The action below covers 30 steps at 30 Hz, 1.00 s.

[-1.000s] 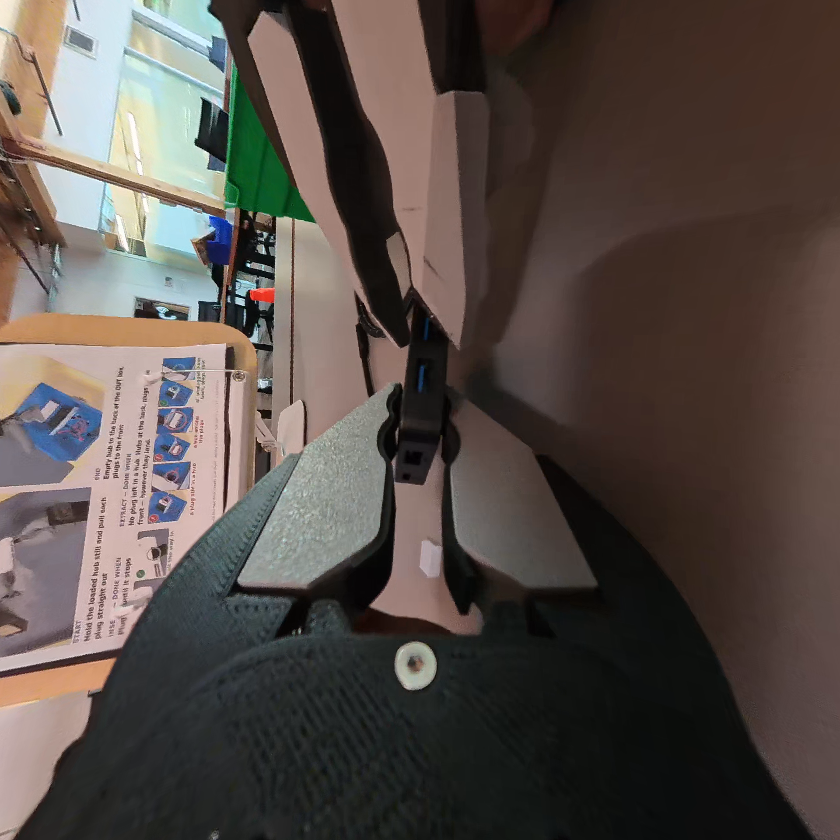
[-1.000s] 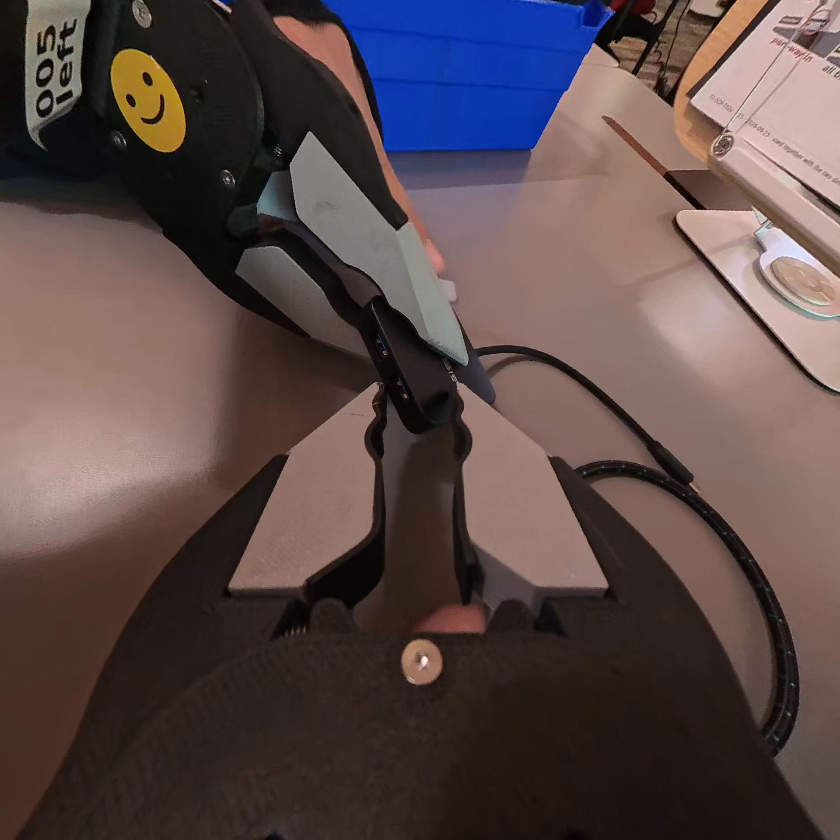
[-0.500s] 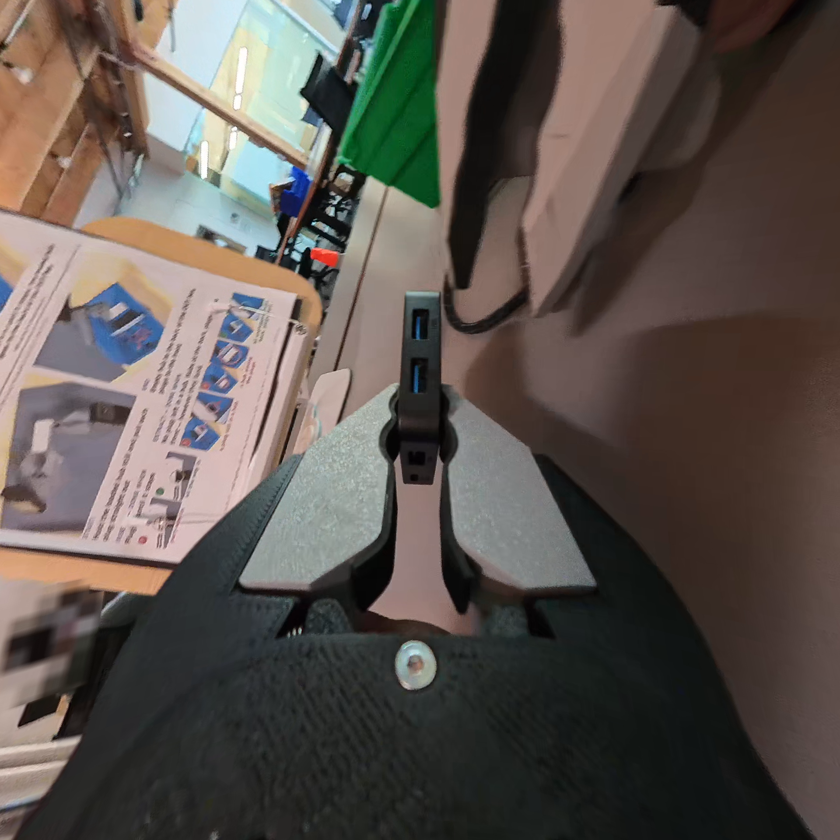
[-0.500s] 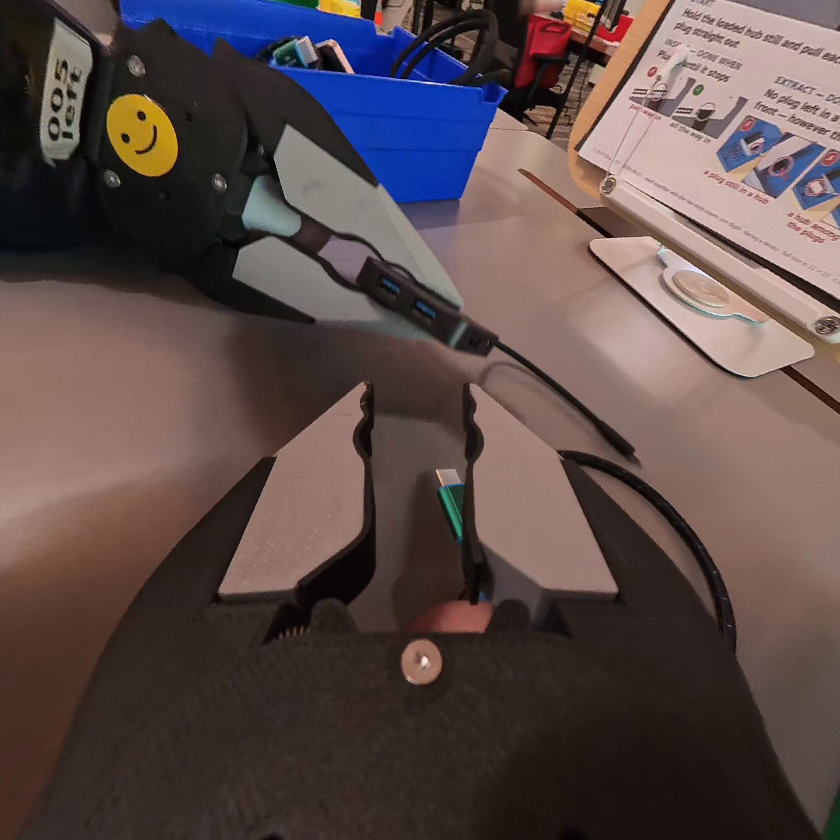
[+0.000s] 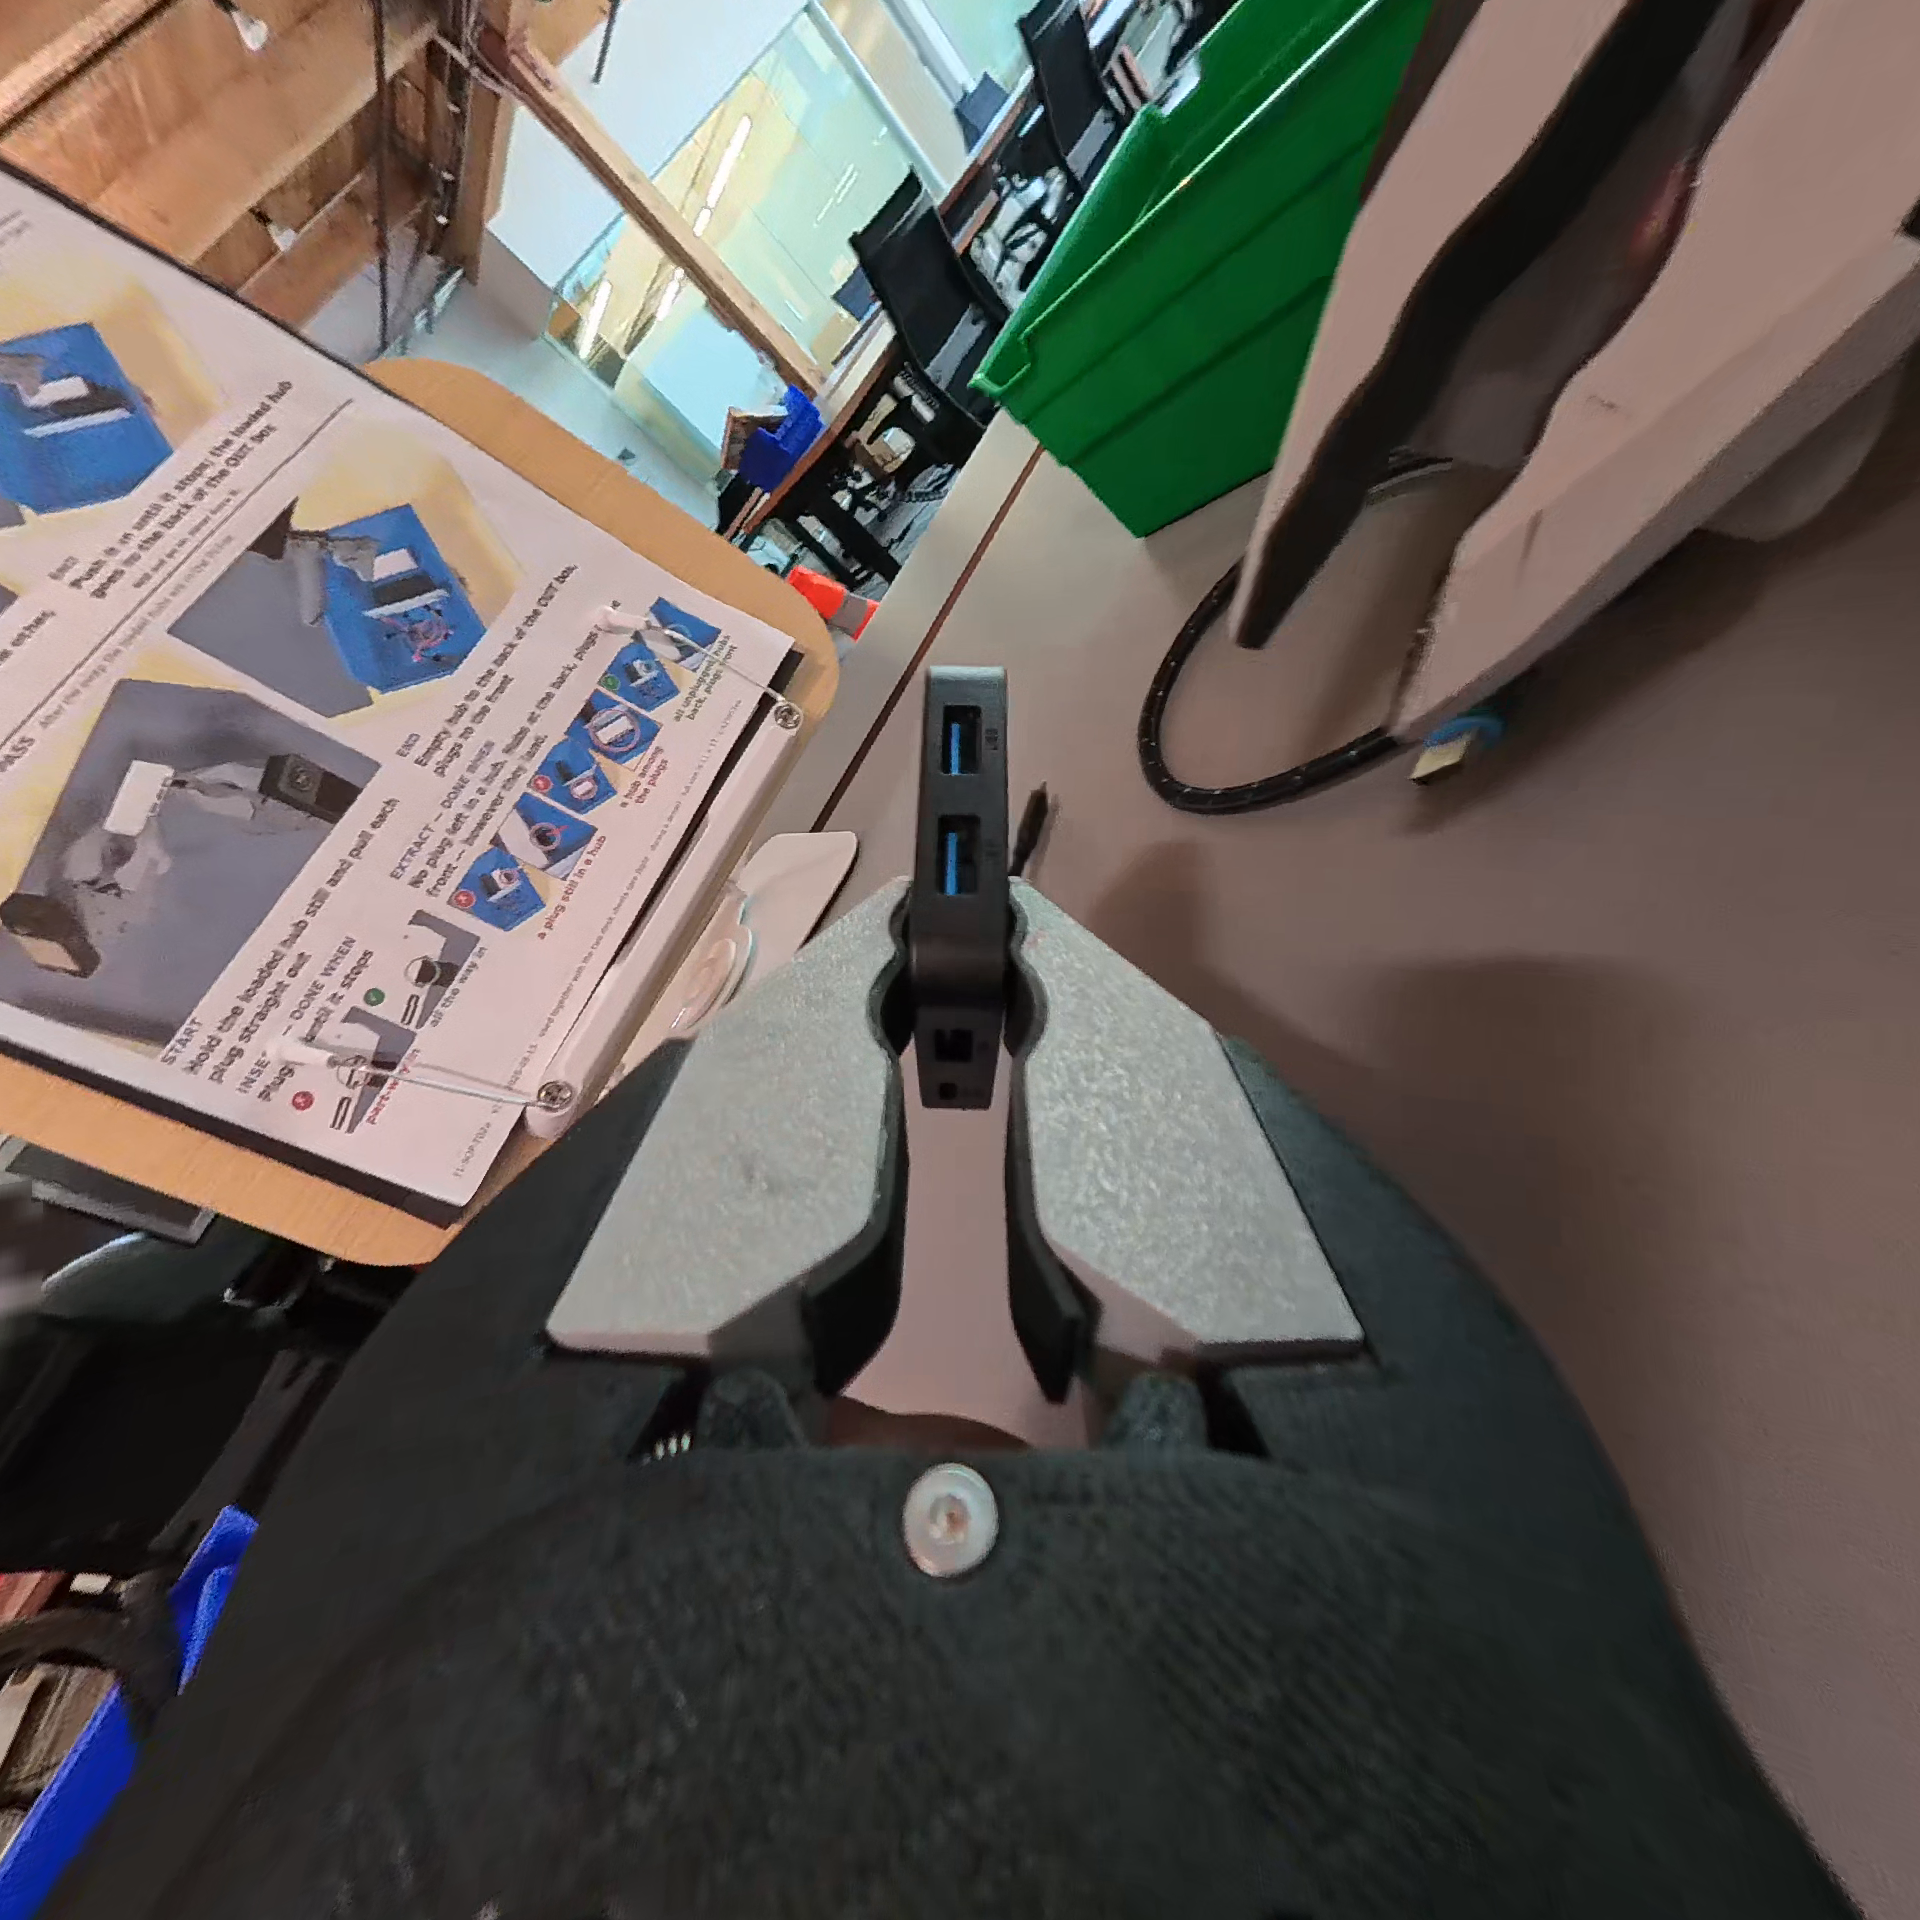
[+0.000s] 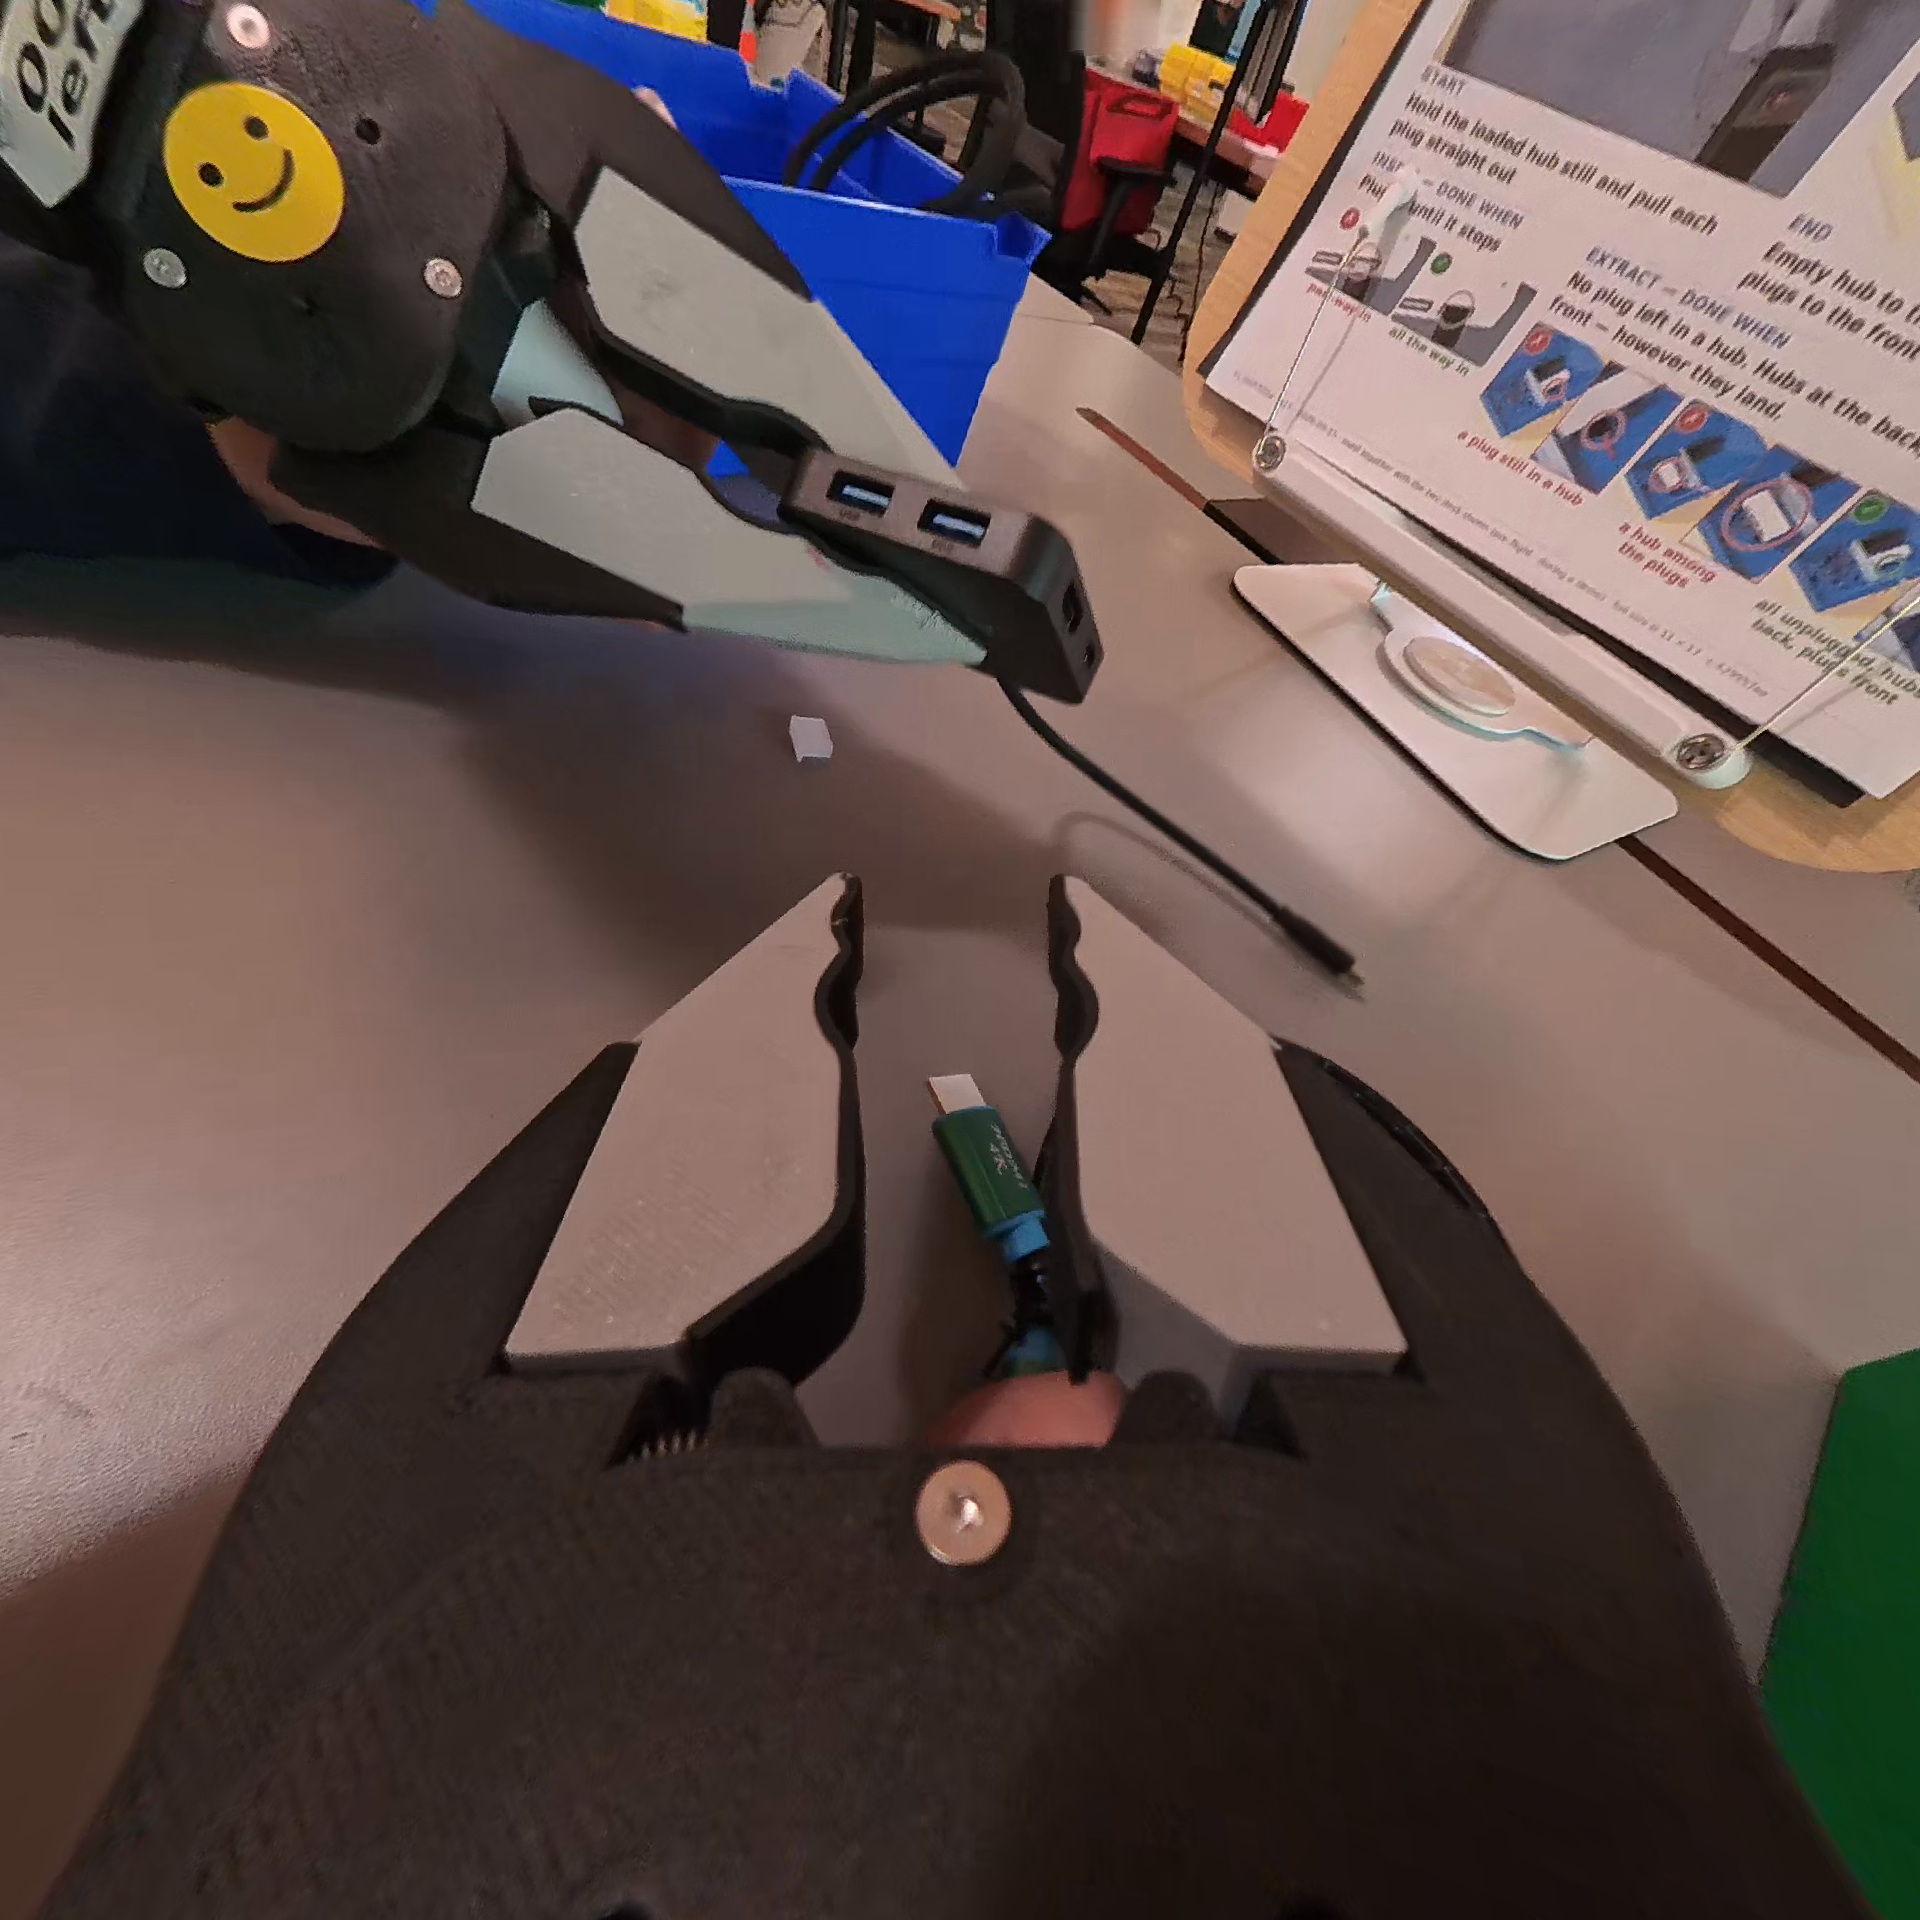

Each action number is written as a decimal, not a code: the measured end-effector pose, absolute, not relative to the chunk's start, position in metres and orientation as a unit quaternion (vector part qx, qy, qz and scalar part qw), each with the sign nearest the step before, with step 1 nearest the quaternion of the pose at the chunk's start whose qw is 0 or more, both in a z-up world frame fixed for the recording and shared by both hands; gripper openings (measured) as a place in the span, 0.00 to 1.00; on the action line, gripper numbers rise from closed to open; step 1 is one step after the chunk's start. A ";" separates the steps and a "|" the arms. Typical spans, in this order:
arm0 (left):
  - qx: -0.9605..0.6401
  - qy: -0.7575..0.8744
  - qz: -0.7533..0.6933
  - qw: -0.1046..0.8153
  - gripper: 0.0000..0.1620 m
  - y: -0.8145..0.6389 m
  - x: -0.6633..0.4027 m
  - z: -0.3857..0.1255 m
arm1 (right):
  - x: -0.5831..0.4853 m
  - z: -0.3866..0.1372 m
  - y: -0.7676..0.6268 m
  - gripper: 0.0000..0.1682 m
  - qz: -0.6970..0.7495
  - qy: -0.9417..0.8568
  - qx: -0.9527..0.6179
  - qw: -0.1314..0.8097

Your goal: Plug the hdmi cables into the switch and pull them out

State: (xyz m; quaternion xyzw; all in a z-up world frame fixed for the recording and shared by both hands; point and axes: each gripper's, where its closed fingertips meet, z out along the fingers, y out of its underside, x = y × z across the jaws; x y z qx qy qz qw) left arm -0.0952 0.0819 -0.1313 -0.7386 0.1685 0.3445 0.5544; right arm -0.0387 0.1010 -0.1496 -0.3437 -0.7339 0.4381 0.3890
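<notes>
Left gripper (image 5: 956, 940) clamped on black switch (image 5: 961, 842), frame centre, ports empty. Right gripper (image 6: 951, 925) spread, lower centre; green plug (image 6: 987, 1169) on table between fingers, touching right one. Judged next: close squarely on plug body, align with port, push straight.

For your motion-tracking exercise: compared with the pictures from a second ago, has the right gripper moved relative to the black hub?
Yes. The right gripper has backed away from the black hub, which the left gripper holds. Its open fingertips were at the hub; now bare table separates them.
</notes>
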 end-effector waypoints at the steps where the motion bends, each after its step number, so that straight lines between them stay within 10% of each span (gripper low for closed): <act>1: -0.738 0.179 0.336 0.558 0.07 0.083 -0.090 -0.132 | -0.039 -0.148 0.102 0.20 0.437 -0.732 -0.341 0.397; 30: -0.724 0.321 0.211 0.573 0.12 0.072 -0.022 -0.144 | -0.014 -0.131 0.065 0.09 0.494 -0.740 -0.244 0.386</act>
